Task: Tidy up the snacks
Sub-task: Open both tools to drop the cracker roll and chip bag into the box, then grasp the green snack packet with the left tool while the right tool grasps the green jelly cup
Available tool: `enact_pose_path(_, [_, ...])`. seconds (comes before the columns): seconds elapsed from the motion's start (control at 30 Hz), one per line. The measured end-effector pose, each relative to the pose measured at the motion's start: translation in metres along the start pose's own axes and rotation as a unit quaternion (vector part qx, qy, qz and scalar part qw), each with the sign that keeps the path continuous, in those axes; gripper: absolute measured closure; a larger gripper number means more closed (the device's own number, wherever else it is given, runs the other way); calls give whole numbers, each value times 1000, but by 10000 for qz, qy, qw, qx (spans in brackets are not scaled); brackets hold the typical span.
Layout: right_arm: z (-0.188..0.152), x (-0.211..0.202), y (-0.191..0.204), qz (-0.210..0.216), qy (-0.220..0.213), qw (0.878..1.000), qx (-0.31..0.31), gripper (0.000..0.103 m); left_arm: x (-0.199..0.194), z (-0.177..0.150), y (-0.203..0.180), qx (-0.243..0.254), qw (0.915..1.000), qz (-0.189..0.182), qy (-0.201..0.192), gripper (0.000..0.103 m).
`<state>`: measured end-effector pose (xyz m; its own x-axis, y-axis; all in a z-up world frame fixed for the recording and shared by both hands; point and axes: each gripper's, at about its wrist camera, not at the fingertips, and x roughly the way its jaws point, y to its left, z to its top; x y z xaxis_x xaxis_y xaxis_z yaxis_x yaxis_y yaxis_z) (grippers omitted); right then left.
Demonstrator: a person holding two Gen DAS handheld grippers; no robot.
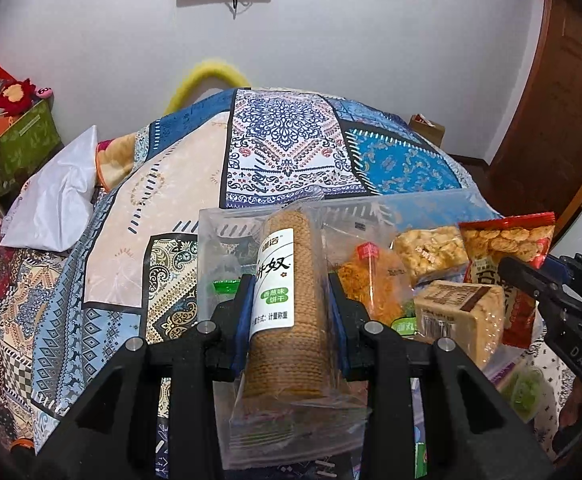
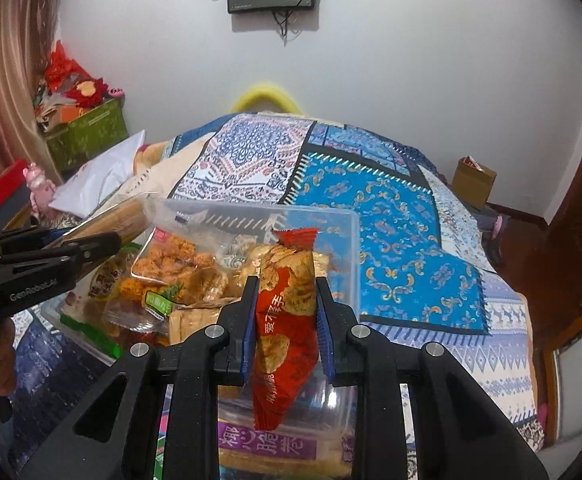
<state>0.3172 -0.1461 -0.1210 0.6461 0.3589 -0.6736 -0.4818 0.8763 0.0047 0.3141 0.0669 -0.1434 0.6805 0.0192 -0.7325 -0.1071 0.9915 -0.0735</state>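
Note:
My left gripper [image 1: 289, 304] is shut on a clear pack of stacked round biscuits [image 1: 287, 304] with a white and green label, held above the left side of a clear plastic box [image 1: 419, 204]. My right gripper [image 2: 287, 304] is shut on a red cracker packet [image 2: 287, 320], held over the same box [image 2: 343, 240]. The box holds several snack packs: an orange shredded snack [image 1: 371, 280], puffed rice cakes [image 1: 431, 252] and a beige bar [image 1: 463, 312]. The red packet [image 1: 511, 240] and the right gripper also show in the left wrist view. The left gripper [image 2: 91, 246] shows in the right wrist view.
The box rests on a bed with a blue patterned quilt [image 1: 283, 140]. A white pillow [image 1: 55, 196] lies at left. A green storage box [image 1: 23, 144] stands by the wall. A cardboard box [image 2: 473, 180] and a wooden door [image 1: 551, 100] are at right. A purple snack pack [image 2: 267, 446] lies below.

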Motion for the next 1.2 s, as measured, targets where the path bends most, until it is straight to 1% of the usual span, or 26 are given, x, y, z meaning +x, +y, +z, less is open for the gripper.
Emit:
enact_pose_path(0.2, [-3,9,5,-27,216,9997,-131,78,-3,-3,-2,114,9999,16,13,68])
enact_pose_path(0.23, [-3,10,5,35,261,9996,-103,78,-5,-4,-2,148,9999,25,0,65])
enact_pose_path(0.3, [-3,10,5,14,286,9996,-82,78,-12,-4,-4,202,9998,17,-76,60])
enact_pose_path(0.37, [-3,8,7,-56,358,9992,-140,74,-19,-3,-5,221,9997,-18,-136,52])
enact_pose_path(0.43, [-3,3,9,-136,361,9991,-187,64,-27,-3,-7,267,9994,-70,-185,51])
enact_pose_path(0.47, [-3,1,9,-184,334,9991,-209,61,-31,-3,-8,307,9993,-78,-207,50])
enact_pose_path(0.53, [-3,-9,11,-318,226,9988,-283,50,-41,-4,-11,355,9990,-130,-234,48])
enact_pose_path(0.57, [-3,-12,12,-329,193,9988,-292,47,-44,-4,-12,361,9989,-152,-242,46])
enact_pose_path(0.6, [-3,-19,12,-309,128,9990,-289,41,-49,-5,-13,367,9988,-187,-258,45])
enact_pose_path(0.63, [-3,-26,13,-292,51,9992,-281,38,-55,-5,-14,381,9987,-220,-273,45])
enact_pose_path(0.7, [-2,-36,13,-290,-42,9992,-280,37,-65,-8,-16,416,9983,-269,-295,44])
enact_pose_path(0.8, [-3,-58,12,-244,-198,9993,-210,36,-82,-14,-18,422,9980,-331,-333,38])
enact_pose_path(0.87, [-5,-69,9,-178,-280,9994,-113,32,-94,-20,-19,445,9976,-372,-377,37])
enact_pose_path(0.9, [-7,-78,6,-157,-347,9993,-50,28,-98,-23,-20,459,9975,-387,-375,36])
enact_pose_path(0.93, [-9,-85,4,-159,-404,9991,-5,25,-101,-27,-22,479,9973,-423,-357,35])
enact_pose_path(1.0, [-15,-94,1,-169,-459,9988,63,23,-108,-35,-24,519,9970,-503,-293,35])
enact_pose_path(1.2, [-36,-107,-8,-208,-365,9988,267,22,-117,-66,-34,554,9962,-674,9,35])
